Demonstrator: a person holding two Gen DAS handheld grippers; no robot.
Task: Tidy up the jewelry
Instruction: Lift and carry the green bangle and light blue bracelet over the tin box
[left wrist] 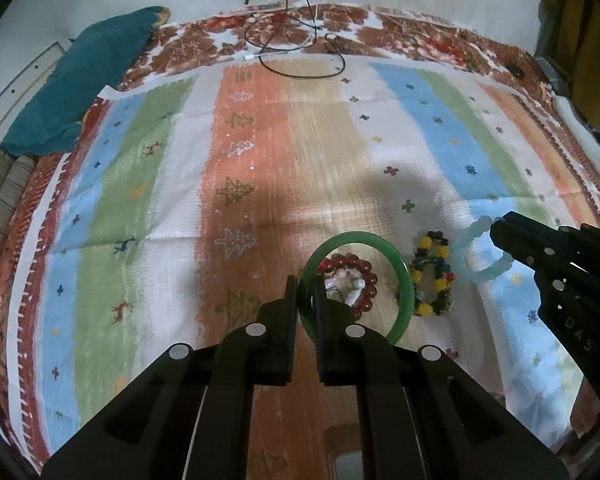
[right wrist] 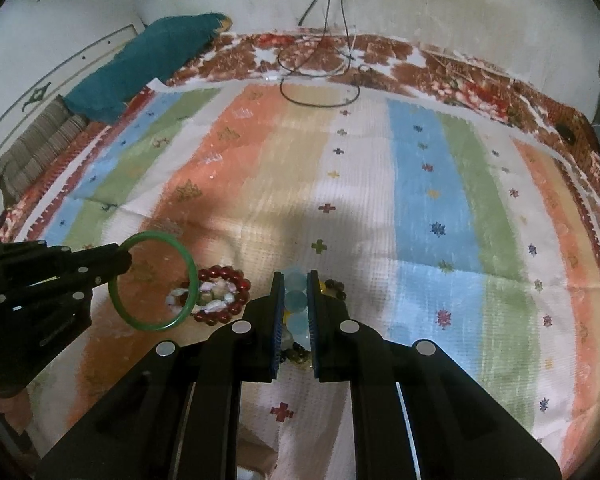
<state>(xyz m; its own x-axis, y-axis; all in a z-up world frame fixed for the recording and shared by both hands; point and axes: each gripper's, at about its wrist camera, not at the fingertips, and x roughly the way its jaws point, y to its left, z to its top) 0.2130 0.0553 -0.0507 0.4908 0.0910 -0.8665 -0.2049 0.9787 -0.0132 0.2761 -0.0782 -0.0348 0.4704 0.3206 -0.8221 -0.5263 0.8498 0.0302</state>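
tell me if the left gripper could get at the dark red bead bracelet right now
Probably not yet: the left gripper is shut on the green bangle, which rings the red bead bracelet. Nothing else covers it once the bangle is set down.

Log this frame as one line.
left tongs: shut on green bangle | right tongs: shut on pale blue bead bracelet | red bead bracelet: on cloth
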